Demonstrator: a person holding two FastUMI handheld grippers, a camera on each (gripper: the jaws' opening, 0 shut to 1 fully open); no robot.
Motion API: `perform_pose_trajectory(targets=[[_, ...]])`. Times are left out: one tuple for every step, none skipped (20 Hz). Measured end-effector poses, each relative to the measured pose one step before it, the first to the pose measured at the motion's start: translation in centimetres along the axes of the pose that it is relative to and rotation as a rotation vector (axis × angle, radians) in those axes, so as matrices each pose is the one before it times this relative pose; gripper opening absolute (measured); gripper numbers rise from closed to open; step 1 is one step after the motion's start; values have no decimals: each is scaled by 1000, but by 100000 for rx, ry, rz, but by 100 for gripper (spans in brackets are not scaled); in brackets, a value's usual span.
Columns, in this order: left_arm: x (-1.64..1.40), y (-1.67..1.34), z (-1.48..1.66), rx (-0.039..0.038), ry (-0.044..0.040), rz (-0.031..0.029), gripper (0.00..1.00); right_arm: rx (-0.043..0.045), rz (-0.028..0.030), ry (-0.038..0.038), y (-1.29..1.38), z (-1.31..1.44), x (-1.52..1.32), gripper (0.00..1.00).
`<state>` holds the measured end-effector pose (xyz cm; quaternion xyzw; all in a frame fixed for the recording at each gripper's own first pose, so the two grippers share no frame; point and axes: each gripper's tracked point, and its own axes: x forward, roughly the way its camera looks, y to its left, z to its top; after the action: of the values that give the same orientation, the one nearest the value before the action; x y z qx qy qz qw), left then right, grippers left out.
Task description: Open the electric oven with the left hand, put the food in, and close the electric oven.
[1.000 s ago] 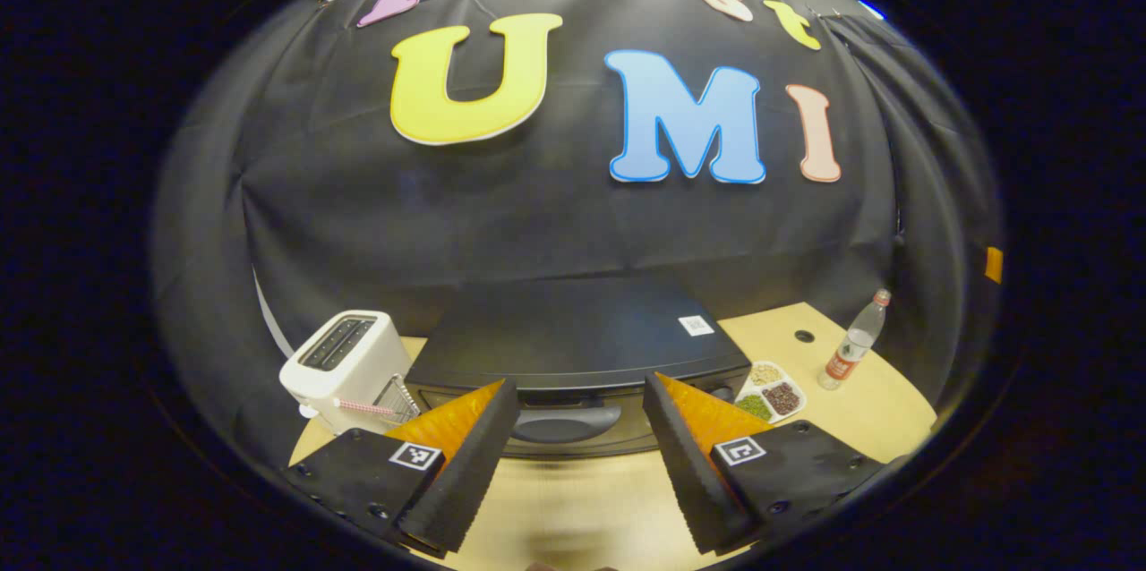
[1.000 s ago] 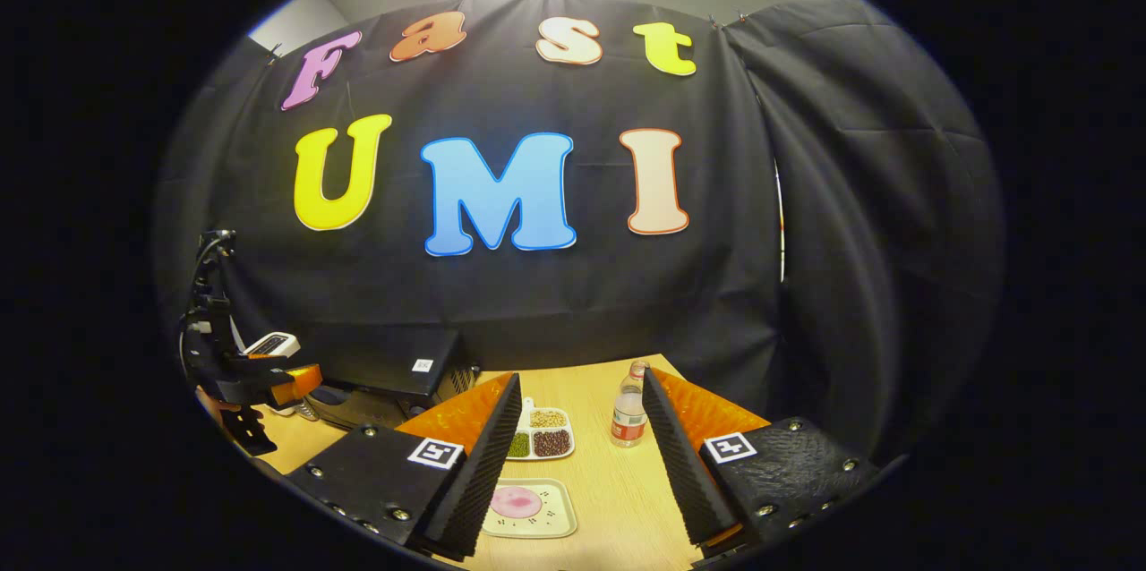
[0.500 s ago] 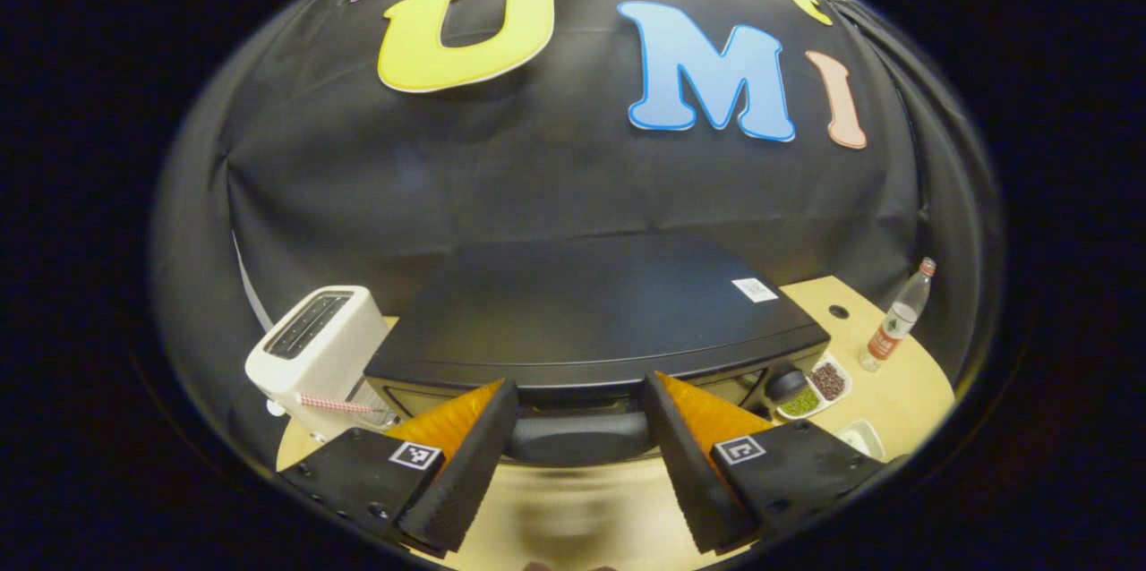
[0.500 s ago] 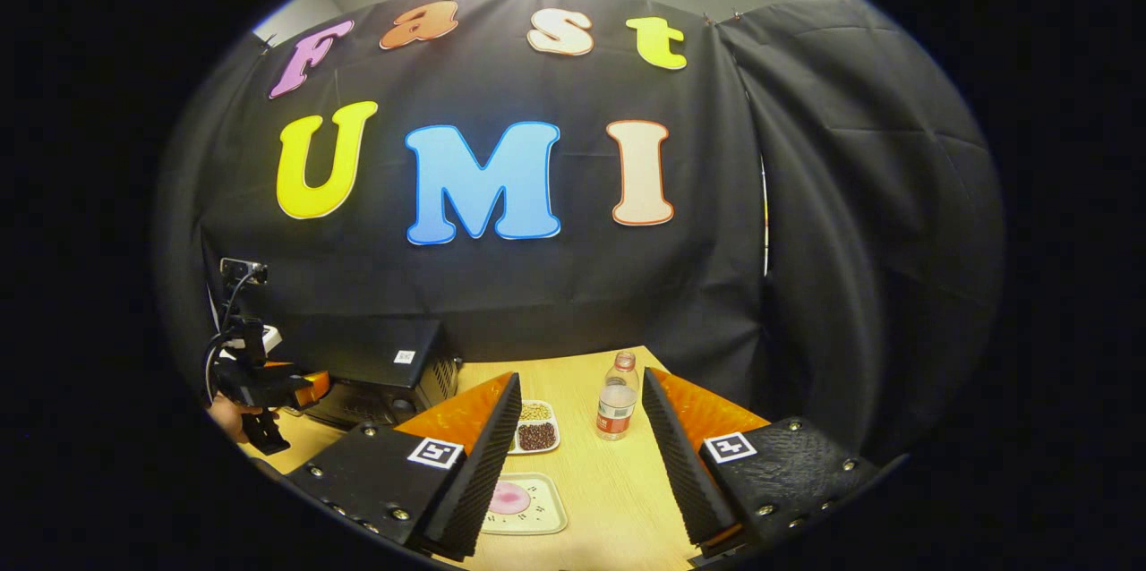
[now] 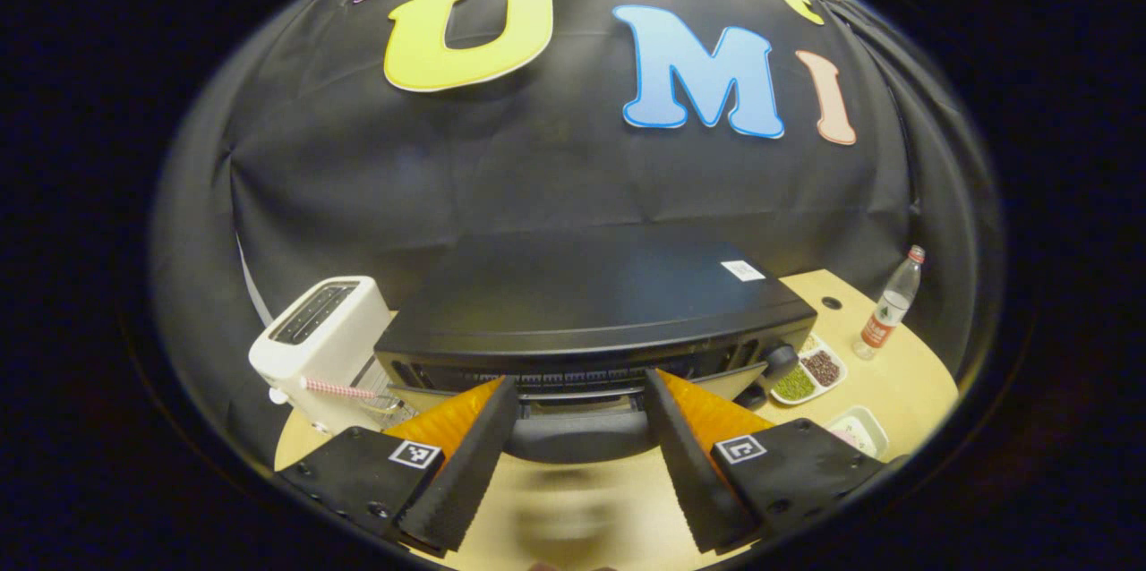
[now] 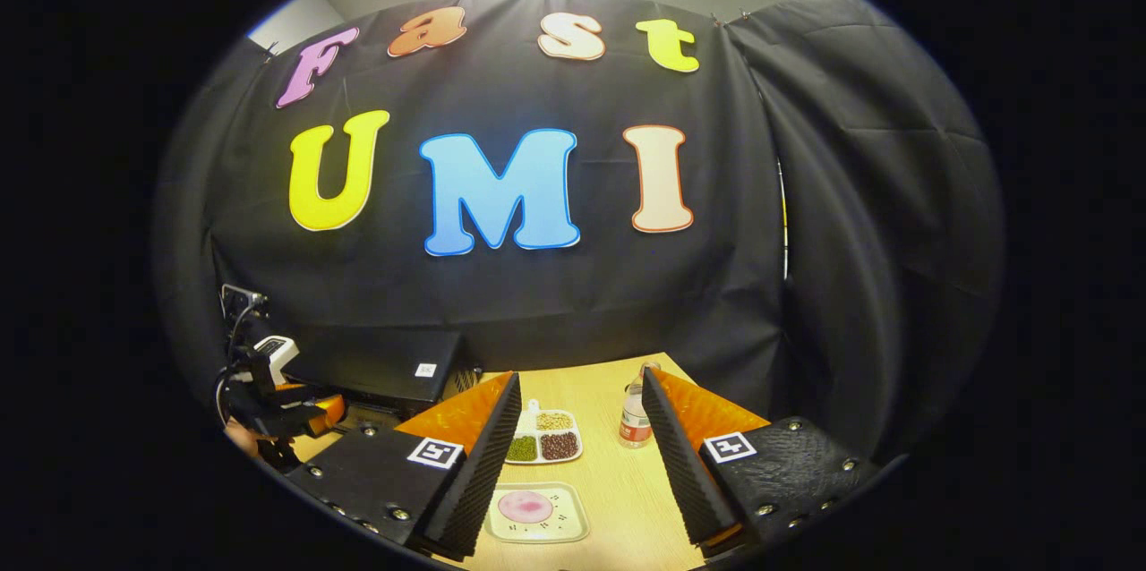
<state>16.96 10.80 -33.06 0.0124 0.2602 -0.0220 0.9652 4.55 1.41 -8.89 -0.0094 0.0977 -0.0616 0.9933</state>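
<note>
The black electric oven stands on the table straight ahead in the left gripper view. Its door handle lies between the spread fingers of my left gripper, which is open. The door's top edge stands slightly away from the body, showing a slotted strip. A pale tray holding pink food lies on the table below my right gripper, which hovers open and holds nothing. In the right gripper view the left gripper sits at the oven front, far left.
A white toaster stands left of the oven. Right of the oven are a compartment dish of beans, a plastic bottle and the wooden table edge. The same dish and bottle lie ahead of the right gripper.
My left gripper closed in on the oven front until the handle came between its fingers, and the door's top edge has come away slightly. The right gripper only swayed a little.
</note>
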Motion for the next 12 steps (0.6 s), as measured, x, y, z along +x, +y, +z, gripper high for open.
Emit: perform_pose_trajectory(targets=[[-520, -98, -518, 984, -203, -330, 95, -139, 634, -431, 254, 262, -107, 83], [-542, -75, -728, 764, -226, -134, 92, -143, 656, -129, 167, 23, 9, 83], [-494, -130, -678, 895, 135, 35, 94, -172, 527, 53, 216, 123, -67, 83], [-512, -163, -647, 747, -136, 158, 95, 20, 489, -34, 108, 2, -172, 83], [-353, -119, -617, 629, 139, 38, 92, 85, 414, 88, 118, 10, -114, 83], [-487, -193, -646, 321, 96, -40, 92, 2, 226, 219, 94, -91, -80, 83], [-403, -74, -595, 284, 413, -70, 92, -134, 232, 226, 48, -85, -174, 83], [-266, -24, -797, 195, 583, -36, 95, -195, 93, 139, 10, -169, -159, 83], [-316, -3, -694, -37, 880, 0, 99, -240, -12, 348, -30, -105, -161, 83], [-261, -84, -722, -211, 877, 101, 99, -24, 12, 341, -30, -171, -164, 83], [38, -116, -809, -421, 1610, -198, 99, 121, -54, 398, -28, -102, -144, 83], [-306, -135, -819, 162, 188, -343, 95, 155, 2, 449, -16, -255, -127, 83]])
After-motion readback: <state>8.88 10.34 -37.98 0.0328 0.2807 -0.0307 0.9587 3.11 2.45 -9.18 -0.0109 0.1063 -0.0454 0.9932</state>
